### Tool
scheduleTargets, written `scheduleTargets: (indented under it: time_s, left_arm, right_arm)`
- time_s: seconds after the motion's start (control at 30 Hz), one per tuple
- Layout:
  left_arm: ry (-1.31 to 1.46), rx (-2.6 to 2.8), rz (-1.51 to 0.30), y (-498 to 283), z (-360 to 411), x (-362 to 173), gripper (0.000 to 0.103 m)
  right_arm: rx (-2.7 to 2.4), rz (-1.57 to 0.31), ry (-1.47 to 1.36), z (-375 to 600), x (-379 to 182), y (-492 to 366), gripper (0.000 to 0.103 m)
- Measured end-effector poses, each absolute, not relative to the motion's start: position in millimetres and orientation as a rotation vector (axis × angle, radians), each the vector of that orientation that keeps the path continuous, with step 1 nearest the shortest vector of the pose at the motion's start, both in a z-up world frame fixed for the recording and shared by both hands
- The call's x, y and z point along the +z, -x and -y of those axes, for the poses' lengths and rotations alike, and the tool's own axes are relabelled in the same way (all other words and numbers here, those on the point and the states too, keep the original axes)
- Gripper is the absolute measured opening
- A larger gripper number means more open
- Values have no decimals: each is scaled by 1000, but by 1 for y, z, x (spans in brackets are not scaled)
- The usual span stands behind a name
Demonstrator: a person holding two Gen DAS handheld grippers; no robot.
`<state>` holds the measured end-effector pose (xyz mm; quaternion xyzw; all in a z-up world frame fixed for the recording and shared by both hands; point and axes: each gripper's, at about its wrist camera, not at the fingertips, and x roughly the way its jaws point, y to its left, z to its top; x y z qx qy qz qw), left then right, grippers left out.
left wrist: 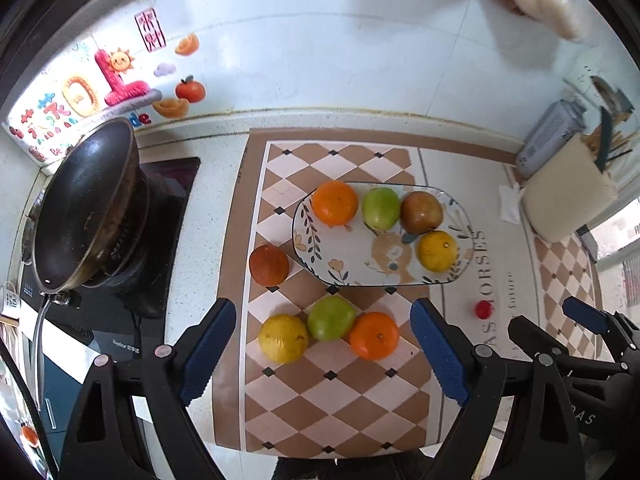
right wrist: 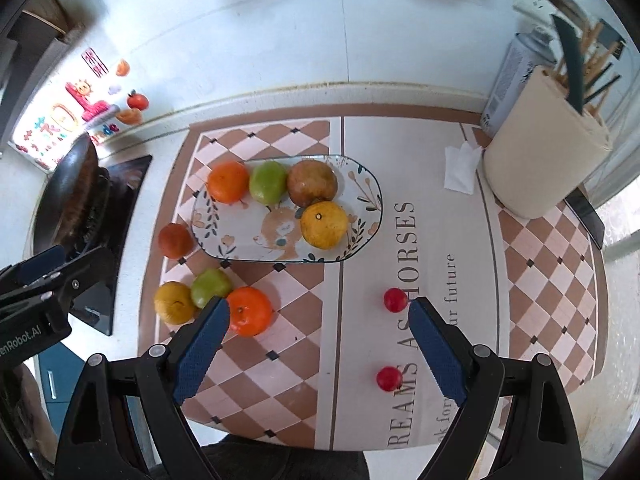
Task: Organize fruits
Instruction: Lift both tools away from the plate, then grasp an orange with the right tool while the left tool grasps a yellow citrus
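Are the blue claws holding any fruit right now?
No. The left gripper and right gripper are both open and hold nothing.

We see bare mat point(right wrist: 372, 340) before the plate point(right wrist: 366, 196); three loose fruits point(right wrist: 250, 312) and a wok point(right wrist: 68, 196) crowd its left.
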<state>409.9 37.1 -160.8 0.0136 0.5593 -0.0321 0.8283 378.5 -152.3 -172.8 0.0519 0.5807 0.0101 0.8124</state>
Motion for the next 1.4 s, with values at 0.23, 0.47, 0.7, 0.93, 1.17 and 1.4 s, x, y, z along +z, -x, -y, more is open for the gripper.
scheduleTargets:
  time_s: [0.23, 0.47, 0.7, 0.93, 1.17, 1.4]
  left_arm:
    - [-27, -92, -1158, -378, -38, -139, 89]
    - [5, -107, -1141, -360, -43, -127, 89]
    - [18, -116, -1130, -356, -47, -119, 89]
    - [12, -92, -1170, -371, -61, -140, 103]
    - [-3, 61, -1317, -407, -106, -210, 103]
    - [63, 135, -1493, -421, -143, -289, 102]
  right_arm:
    - [1, -1176, -142, 154, -138, -349, 93]
    - [4, -1128, -163, 151, -110, -327, 93]
    - [11, -1127, -182, 147, -105, -322, 93]
    - [69, -1159, -204, 139, -138, -339, 93]
    - [157, -1286, -166, 106, -221, -374, 93]
    - [239, -1455, -97, 65, -320, -404, 87]
